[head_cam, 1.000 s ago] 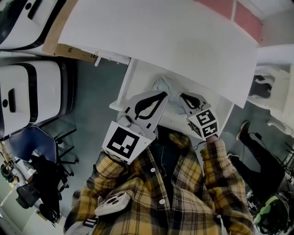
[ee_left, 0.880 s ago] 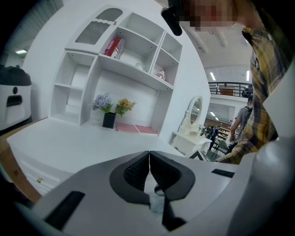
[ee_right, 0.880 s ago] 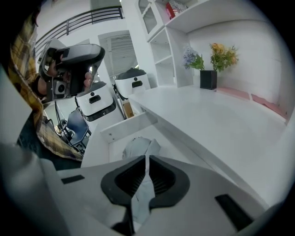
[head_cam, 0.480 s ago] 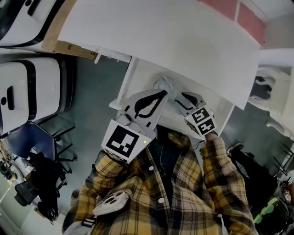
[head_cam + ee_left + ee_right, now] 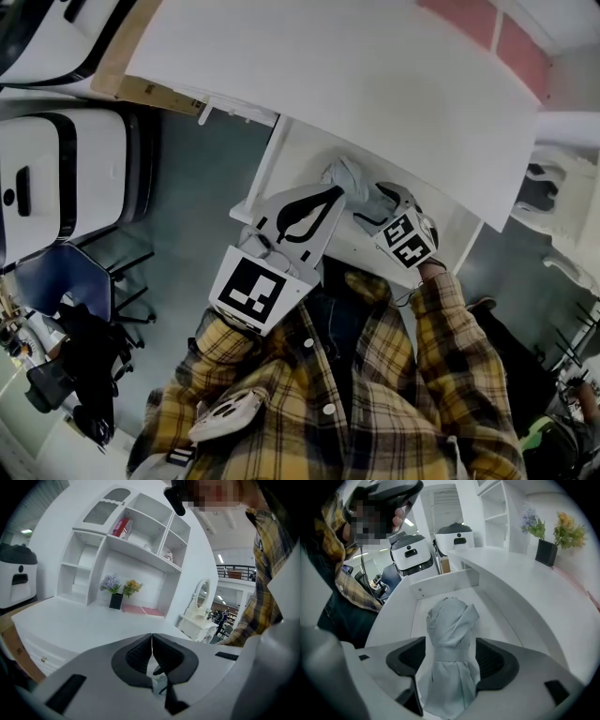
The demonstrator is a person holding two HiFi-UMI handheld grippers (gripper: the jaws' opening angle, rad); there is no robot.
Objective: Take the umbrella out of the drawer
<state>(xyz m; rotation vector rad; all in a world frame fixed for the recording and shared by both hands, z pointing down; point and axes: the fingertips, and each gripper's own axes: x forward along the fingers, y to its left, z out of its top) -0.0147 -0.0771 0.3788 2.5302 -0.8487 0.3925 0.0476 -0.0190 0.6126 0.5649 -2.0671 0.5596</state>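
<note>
Settle the right gripper (image 5: 451,660), opening and gripping nothing, astride the folded pale-grey fabric umbrella (image 5: 450,620) in the white drawer (image 5: 445,584), then clench.

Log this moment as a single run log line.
drawer: open | umbrella: folded, lying in drawer | right gripper: jaws opening, astride umbrella, no grip | left gripper: shut, empty

I see a white desk (image 5: 356,75) carrying a shelf unit (image 5: 140,531) and potted flowers (image 5: 116,592), a grey floor (image 5: 192,187), a blue chair (image 5: 66,286) and a white vanity mirror (image 5: 202,595).
</note>
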